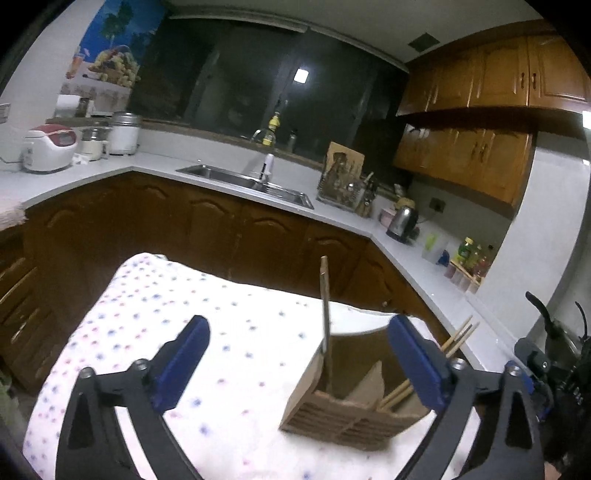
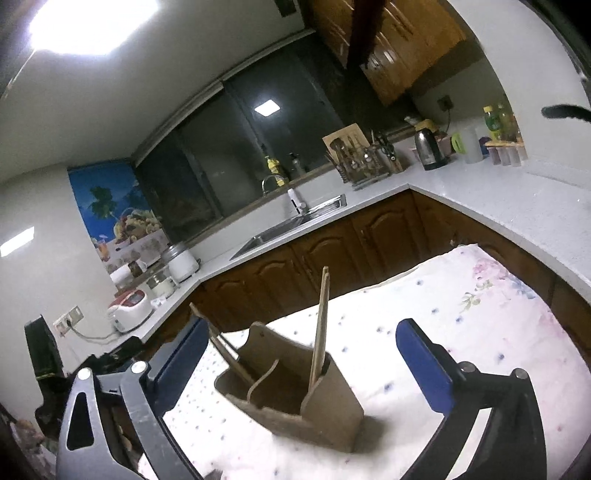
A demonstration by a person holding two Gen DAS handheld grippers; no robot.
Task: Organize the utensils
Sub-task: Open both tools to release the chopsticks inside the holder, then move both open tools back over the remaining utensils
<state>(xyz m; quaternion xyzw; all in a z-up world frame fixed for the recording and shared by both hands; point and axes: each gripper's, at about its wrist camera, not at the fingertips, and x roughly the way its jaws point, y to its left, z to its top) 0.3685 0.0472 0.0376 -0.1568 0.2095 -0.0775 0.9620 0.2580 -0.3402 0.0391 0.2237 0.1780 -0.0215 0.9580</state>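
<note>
Your right wrist view catches the ceiling lamp (image 2: 94,26) blown out to pure white glare, and a square light (image 2: 266,108) mirrors in the dark window (image 2: 236,147). The rest of the kitchen stays dim. The tablecloth (image 1: 236,332) overexposes, washing out its pattern. Fisheye bends the countertop (image 1: 332,218) edges, corners vignette black, and detail is soft throughout.

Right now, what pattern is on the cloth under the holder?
White cloth with small blue-pink dots; clearest in left wrist view.

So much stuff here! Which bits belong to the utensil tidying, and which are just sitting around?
Job: wooden holder, chopsticks and utensil standing in it.
Lying about: kettle, rice cooker, sink, bottles.
</note>
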